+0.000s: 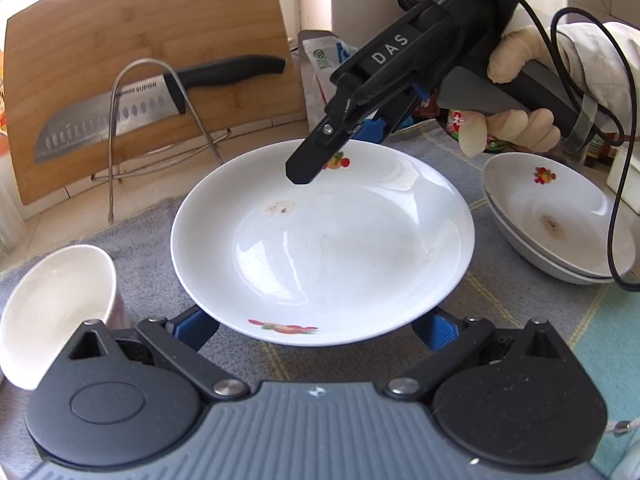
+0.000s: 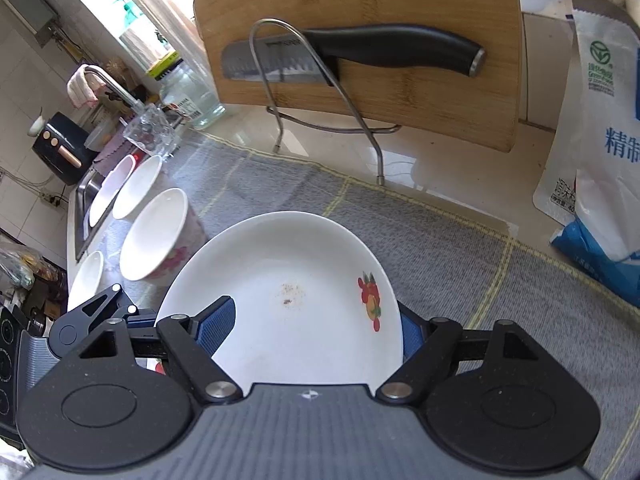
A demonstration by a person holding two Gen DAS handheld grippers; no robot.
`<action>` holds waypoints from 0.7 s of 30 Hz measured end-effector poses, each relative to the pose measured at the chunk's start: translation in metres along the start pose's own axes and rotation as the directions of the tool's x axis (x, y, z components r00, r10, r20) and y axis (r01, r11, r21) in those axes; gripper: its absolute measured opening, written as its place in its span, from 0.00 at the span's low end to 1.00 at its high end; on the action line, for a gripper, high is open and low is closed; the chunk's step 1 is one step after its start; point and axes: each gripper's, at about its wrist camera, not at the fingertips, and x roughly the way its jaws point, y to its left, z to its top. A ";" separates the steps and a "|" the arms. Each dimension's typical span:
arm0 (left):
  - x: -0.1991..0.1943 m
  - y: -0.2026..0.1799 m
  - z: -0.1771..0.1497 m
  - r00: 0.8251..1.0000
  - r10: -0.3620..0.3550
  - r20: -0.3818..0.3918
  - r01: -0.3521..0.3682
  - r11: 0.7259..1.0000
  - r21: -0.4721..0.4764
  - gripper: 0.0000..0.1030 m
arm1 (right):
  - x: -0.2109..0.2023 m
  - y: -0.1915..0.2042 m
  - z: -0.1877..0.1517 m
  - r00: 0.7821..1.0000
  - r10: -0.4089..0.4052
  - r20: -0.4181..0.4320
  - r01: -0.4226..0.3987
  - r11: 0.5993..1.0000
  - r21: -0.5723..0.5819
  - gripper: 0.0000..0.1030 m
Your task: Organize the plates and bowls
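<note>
Right gripper (image 1: pixel 308 160): you hold it in a gloved hand (image 1: pixel 516 92), angled down from the upper right toward the far rim of the white plate (image 1: pixel 320 248). In its own view its blue pads (image 2: pixel 218 322) stand wide on either side of the plate's edge; whether they press on the plate I cannot tell.
Left gripper (image 1: pixel 320 326): your fingers are spread wide at the plate's near rim, one blue pad (image 1: pixel 196 328) showing at each side just under the edge; contact cannot be told.
White plate: it lies on the grey cloth (image 1: pixel 152 232) between your two grippers, fruit prints at the near and far rims, a small brown stain (image 1: pixel 280 208) inside.
Stacked plates (image 1: pixel 560 220): right of the white plate, apart from it, the top one with a fruit print and a brown spot.
White bowl (image 1: pixel 52 308): left of the white plate, near your left gripper.
More bowls (image 2: pixel 138 192): in the right wrist view, further bowls stand in a row left of the white plate, toward the sink.
Cutting board (image 1: pixel 140 60): behind the white plate, leaning upright, with a black-handled knife (image 1: pixel 160 96) held across it in a wire rack (image 1: pixel 160 120).
White-and-blue bag (image 2: pixel 600 152): right of the cutting board.
</note>
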 end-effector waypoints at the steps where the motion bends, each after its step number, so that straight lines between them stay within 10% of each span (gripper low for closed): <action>1: -0.003 -0.001 0.001 1.000 -0.001 0.000 0.001 1.000 0.006 0.98 | -0.003 0.002 -0.002 1.000 -0.001 0.004 0.001 1.000 0.001 0.84; 21: -0.046 -0.044 0.007 0.996 -0.091 0.015 0.089 0.986 0.138 0.98 | -0.067 0.027 -0.067 0.993 -0.071 0.093 0.066 0.996 0.058 0.84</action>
